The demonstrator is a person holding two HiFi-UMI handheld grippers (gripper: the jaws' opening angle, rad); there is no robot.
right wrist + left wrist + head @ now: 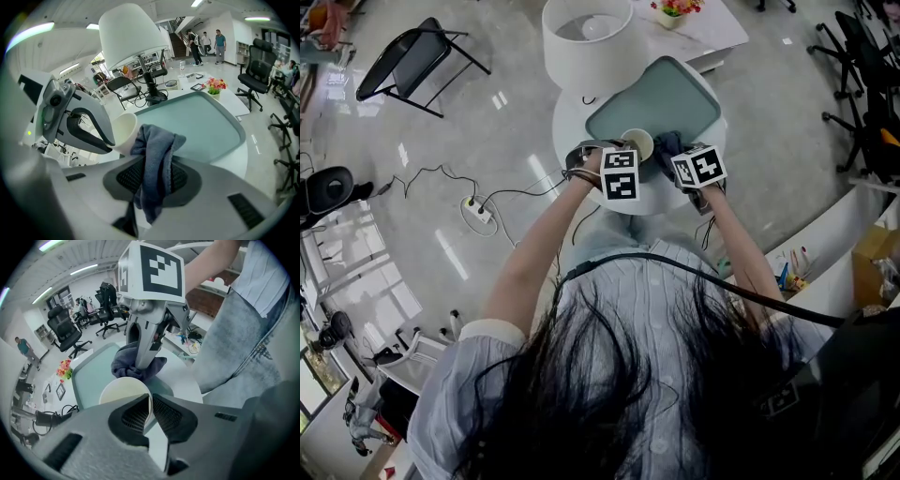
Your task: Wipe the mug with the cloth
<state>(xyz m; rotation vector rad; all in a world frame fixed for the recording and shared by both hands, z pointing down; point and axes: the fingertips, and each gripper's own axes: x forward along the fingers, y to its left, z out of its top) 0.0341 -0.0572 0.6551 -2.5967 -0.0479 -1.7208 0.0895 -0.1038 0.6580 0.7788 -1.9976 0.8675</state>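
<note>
**Q:** While the wiping goes on, where is the mug [123, 391]?

**A:** Over the teal tray [670, 98], mouth roughly upward. The left gripper [150, 405] is clenched on its rim wall.

**Q:** And the cloth [157, 150]?

**A:** It is clamped in the right gripper [154, 176] and touches the mug's outer side, just right of it. The tray and round table [570, 122] leave open room below. A lamp [586, 37] stands well apart, beyond them.
</note>
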